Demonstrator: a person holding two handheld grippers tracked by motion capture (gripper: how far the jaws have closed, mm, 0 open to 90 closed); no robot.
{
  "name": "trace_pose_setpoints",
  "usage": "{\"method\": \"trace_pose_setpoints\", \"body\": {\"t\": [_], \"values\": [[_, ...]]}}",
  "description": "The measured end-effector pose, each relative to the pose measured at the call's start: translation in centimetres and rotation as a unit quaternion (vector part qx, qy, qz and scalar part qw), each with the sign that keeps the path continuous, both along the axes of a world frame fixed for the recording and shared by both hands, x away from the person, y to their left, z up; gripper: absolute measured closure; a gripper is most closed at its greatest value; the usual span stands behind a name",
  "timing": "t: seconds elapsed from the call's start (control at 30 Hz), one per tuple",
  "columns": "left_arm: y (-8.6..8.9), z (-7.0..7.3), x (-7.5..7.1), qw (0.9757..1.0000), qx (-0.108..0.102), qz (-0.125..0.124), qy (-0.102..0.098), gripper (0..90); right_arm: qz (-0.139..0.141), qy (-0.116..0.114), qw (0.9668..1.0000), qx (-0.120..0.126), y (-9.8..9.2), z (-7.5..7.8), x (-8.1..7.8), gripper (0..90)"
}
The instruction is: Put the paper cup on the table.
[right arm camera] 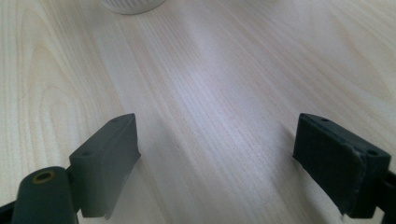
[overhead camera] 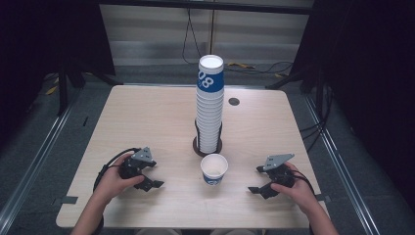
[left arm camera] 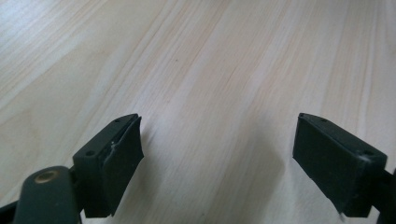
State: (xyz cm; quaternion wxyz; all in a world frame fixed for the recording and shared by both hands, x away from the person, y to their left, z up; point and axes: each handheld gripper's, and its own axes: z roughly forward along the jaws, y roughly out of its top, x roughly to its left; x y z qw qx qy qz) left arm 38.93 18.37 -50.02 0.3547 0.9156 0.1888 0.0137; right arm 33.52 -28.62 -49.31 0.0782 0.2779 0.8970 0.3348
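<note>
Resting low on the table at the lower left and lower right of the high view, the left gripper and the right gripper are held on either side of a single paper cup, with each pair of jaws turned inward toward it. The cup is stood upright, mouth up, at the lower centre of the frame, just in front of a tall stack of cups that is kept in a dark round holder at the table's middle; the holder seems meant to keep so tall a column from toppling. The single cup is set apart from the stack, probably so that it can be approached from both sides without the column being disturbed. In the left gripper view the left gripper is seen with its jaws spread wide and nothing but bare wood between them. In the right gripper view the right gripper is likewise held wide apart and empty, and a ribbed white rim, most likely the base of the single cup, is caught at the upper left edge of the frame, well ahead of the jaws. Neither gripper is touching the cup. Such a symmetrical, low and open stance is judged to be a ready position, kept so that either side may close in on the cup.
</note>
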Motion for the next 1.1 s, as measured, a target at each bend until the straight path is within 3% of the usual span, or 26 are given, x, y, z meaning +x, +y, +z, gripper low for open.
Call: {"method": "trace_pose_setpoints", "body": {"t": [0.2, 0.53, 0.83, 1.0, 1.1], "values": [[0.8, -0.3, 0.2, 0.9999, -0.002, 0.007, -0.011, 15.5, -0.002, -0.018, 0.9998, -0.007, 0.0, -0.2, -0.1, 12.8], [1.4, -0.8, 0.2, 0.9991, -0.014, -0.004, -0.040, 15.1, -0.014, -0.033, 0.9993, 0.013, -0.4, -0.6, -0.5, 12.4], [1.7, -1.2, 0.2, 0.9985, -0.028, -0.004, -0.047, 12.5, -0.020, -0.041, 0.9986, 0.025, -0.5, -0.9, -0.6, 12.3], [1.8, -1.6, 0.2, 0.9974, -0.050, -0.001, -0.052, 9.8, -0.020, -0.042, 0.9986, 0.025, -0.5, -0.9, -0.6, 12.3], [1.8, -1.6, 0.2, 0.9975, -0.047, -0.003, -0.052, 9.1, -0.020, -0.041, 0.9986, 0.026, -0.5, -0.9, -0.6, 12.3]]}}
